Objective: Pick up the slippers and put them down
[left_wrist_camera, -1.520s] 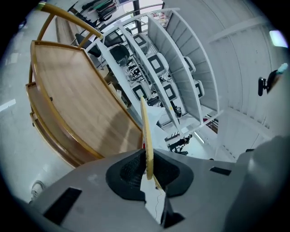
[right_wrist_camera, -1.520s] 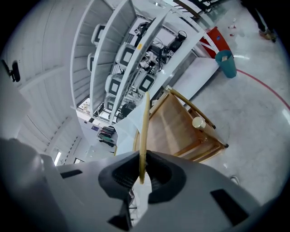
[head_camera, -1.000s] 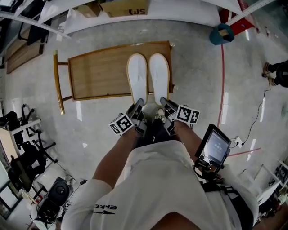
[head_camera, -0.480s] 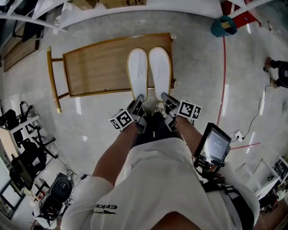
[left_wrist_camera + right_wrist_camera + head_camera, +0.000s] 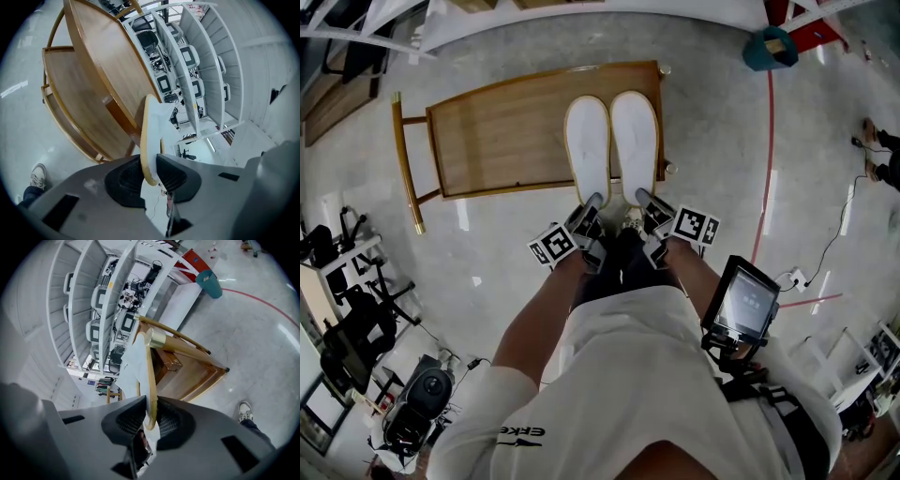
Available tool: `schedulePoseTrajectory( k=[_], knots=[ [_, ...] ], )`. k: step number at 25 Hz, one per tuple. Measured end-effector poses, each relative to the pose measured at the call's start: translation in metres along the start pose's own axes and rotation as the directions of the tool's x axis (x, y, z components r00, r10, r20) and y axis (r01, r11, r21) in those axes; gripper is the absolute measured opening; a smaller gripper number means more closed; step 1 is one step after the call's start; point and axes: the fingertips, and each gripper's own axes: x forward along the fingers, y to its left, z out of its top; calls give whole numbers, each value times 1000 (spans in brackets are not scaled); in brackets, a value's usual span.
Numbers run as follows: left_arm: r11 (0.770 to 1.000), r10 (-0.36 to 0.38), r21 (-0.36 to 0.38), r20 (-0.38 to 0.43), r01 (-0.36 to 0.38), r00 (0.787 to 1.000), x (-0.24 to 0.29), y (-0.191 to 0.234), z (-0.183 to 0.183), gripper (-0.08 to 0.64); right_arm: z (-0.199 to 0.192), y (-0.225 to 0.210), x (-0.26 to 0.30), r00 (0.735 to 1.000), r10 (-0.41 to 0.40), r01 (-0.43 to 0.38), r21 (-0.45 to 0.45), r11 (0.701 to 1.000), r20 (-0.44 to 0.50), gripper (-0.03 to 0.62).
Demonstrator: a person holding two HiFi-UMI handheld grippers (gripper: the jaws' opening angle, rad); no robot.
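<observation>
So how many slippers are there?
2. The left slipper and the right slipper are side by side over the table. None seem hidden.

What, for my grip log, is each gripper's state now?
Left gripper: closed on the left slipper's heel, jaws just opened slightly.
Right gripper: closed on the right slipper's heel.

Head view looks steeply down; both gripper views, close-up, share its wooden table point(image 5: 506, 141).

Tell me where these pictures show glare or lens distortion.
Head view: white glare streaks on the glossy grey floor; edges of the rectangular wooden table bow. Left gripper view and right gripper view: strong fisheye, black corners, tall white shelves curve.
</observation>
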Motion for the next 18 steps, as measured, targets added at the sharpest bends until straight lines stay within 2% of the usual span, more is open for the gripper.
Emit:
schedulePoseTrajectory(
  k=[5, 10, 18],
  knots=[
    [1000, -16, 3, -27, 16, 1000, 3, 2, -4, 89, 1, -2, 1, 1000, -2, 2, -26, 1000, 0, 49],
    [999, -43, 9, -44, 43, 998, 1, -3, -8, 133, 0, -3, -1, 1000, 0, 0, -41, 999, -5, 108],
    [998, -45, 39, -55, 47, 997, -6, -6, -11, 153, -1, -5, -10, 1000, -9, 8, -57, 998, -6, 129]
  ],
)
